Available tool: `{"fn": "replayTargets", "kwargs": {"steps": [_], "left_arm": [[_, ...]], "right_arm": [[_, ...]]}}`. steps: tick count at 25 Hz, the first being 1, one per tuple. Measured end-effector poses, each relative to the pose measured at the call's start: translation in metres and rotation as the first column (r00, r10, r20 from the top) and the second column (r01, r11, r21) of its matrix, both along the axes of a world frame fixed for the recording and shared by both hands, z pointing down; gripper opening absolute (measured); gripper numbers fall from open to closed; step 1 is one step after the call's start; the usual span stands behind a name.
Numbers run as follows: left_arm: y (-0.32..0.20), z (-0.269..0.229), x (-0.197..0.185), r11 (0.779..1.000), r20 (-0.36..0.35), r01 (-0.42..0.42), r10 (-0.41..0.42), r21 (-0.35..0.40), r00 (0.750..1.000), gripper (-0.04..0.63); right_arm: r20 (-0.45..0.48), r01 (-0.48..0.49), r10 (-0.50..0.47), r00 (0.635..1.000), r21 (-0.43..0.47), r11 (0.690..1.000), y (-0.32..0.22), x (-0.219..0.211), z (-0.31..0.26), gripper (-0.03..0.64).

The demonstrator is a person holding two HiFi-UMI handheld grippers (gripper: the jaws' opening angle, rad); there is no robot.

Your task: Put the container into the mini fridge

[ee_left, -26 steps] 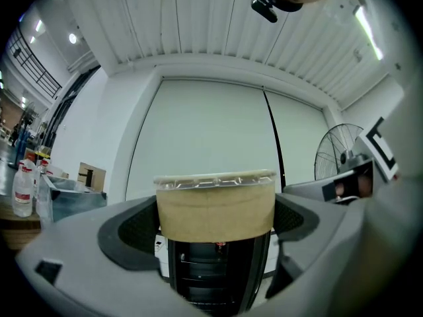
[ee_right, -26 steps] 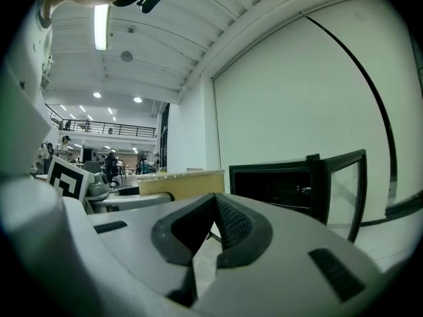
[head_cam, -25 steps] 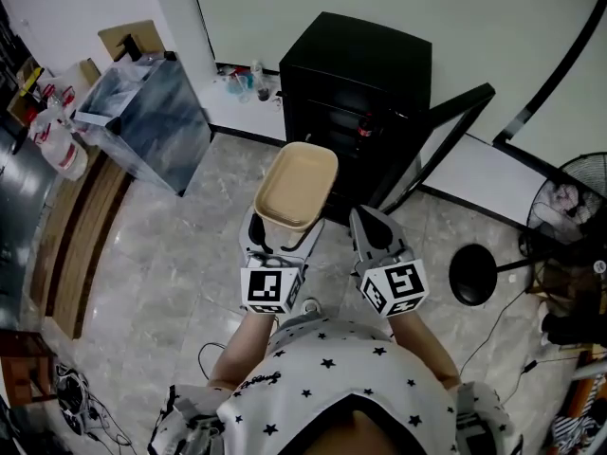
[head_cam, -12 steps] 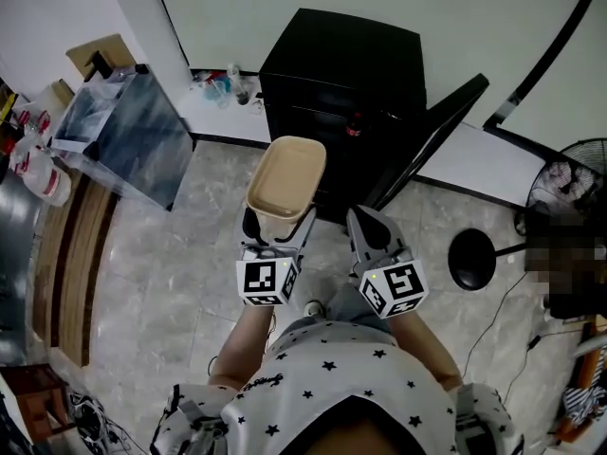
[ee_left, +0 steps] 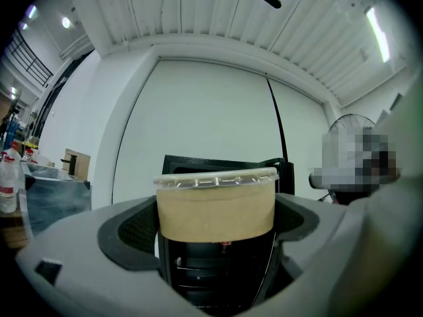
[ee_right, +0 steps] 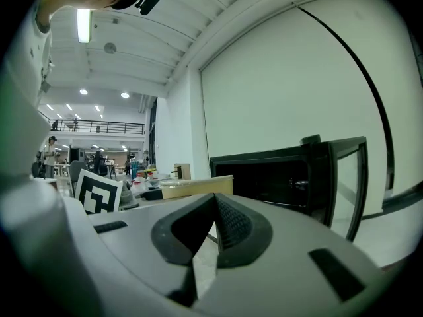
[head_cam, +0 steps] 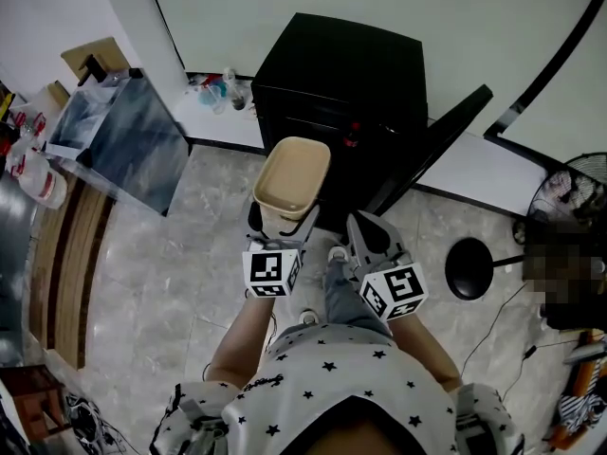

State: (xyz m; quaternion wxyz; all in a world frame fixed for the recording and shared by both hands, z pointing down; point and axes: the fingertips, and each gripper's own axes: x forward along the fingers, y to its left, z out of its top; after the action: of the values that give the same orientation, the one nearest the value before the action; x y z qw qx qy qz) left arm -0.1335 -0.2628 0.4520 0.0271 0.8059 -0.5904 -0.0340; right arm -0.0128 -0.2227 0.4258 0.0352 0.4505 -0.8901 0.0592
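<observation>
One upright container point(head_cam: 291, 176) in left tongs point(head_cam: 281, 224), long axis seemingly toward fridge point(head_cam: 341, 64).

Head view: soft, even light from above, a bit dim, grey-green tint. Shadows v. faint. The mini fridge point(head_cam: 341, 64) at 12 o'clock is so black its inside shows almost nothing. The floor point(head_cam: 171, 254) has a pale shine.

Left gripper view: fisheye pic w/ black corners, walls curve. A strip lamp point(ee_left: 378, 35) at 1 o'clock glows white. The container point(ee_left: 215, 203) is sharp + evenly lit.

Right gripper view: same round bend + dark rim. A ceiling lamp point(ee_right: 83, 25) at 11 o'clock is blown-out white. Far hall at 9 o'clock is bright, tiny.
</observation>
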Motion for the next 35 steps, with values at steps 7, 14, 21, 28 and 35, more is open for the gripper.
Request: {"fn": "replayTargets", "kwargs": {"steps": [7, 14, 21, 28, 35], "left_arm": [[-0.045, 0.012, 0.016, 1.0, 0.018, 0.014, -0.014, -0.023, 1.0, 0.532], [-0.086, 0.022, 0.037, 1.0, 0.057, 0.002, 0.0, -0.03, 0.998, 0.532], [-0.114, 0.035, 0.049, 0.998, 0.073, -0.006, 0.01, -0.059, 0.997, 0.532], [-0.139, 0.041, 0.055, 0.999, 0.105, -0.009, 0.014, -0.051, 0.994, 0.532], [-0.157, 0.051, 0.061, 0.997, 0.112, -0.007, 0.016, -0.073, 0.994, 0.532]], "right_arm": [[-0.002, 0.011, -0.011, 1.0, -0.01, 1.0, -0.038, 0.012, 0.006, -0.006], [-0.006, 0.001, -0.001, 1.0, -0.023, 1.0, -0.065, 0.027, 0.011, -0.006], [-0.004, -0.004, 0.004, 1.0, -0.037, 0.999, -0.08, 0.033, 0.02, -0.006], [0.003, -0.004, 0.004, 1.0, -0.053, 0.999, -0.094, 0.034, 0.024, -0.006], [0.007, -0.014, 0.015, 1.0, -0.057, 0.998, -0.103, 0.037, 0.026, -0.006]]}}
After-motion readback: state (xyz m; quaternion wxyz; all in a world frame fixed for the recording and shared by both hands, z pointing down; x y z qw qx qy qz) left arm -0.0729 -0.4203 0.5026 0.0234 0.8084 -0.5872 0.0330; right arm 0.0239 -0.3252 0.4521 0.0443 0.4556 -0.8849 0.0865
